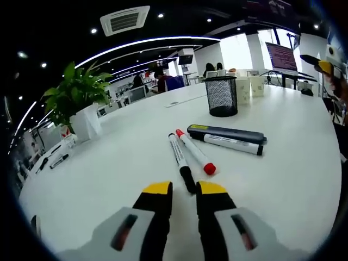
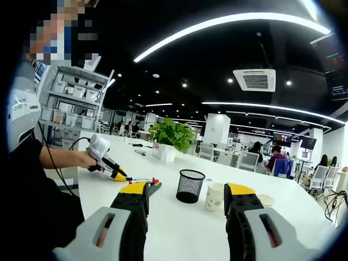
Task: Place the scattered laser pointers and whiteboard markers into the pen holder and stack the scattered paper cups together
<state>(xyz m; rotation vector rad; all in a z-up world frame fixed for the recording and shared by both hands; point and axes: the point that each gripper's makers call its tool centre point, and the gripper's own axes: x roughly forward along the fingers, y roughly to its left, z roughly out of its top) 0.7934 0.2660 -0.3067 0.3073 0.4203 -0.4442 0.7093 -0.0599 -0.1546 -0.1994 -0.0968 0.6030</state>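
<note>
My left gripper [image 1: 185, 188] hovers low over the white table [image 1: 109, 179], jaws a little apart and open. The black cap end of a whiteboard marker [image 1: 179, 157] lies just at the gap, not clamped. Beside it lie a red-capped marker [image 1: 194, 151], another black-capped marker [image 1: 232, 144] and a dark laser pointer [image 1: 225, 132]. Farther back stands the black mesh pen holder [image 1: 221, 96] with paper cups [image 1: 243, 90] behind it. My right gripper [image 2: 187, 191] is held high, wide open and empty, facing the pen holder [image 2: 190, 186] and a paper cup [image 2: 215, 196]. The left gripper [image 2: 120, 175] shows there in a person's hand.
A potted plant [image 1: 76, 100] in a white pot stands at the far left, with small dark pens [image 1: 57, 160] near it. The plant [image 2: 171, 136] lies beyond the holder. Office desks, chairs and seated people fill the background. A flat pale disc [image 2: 266, 200] rests by the cup.
</note>
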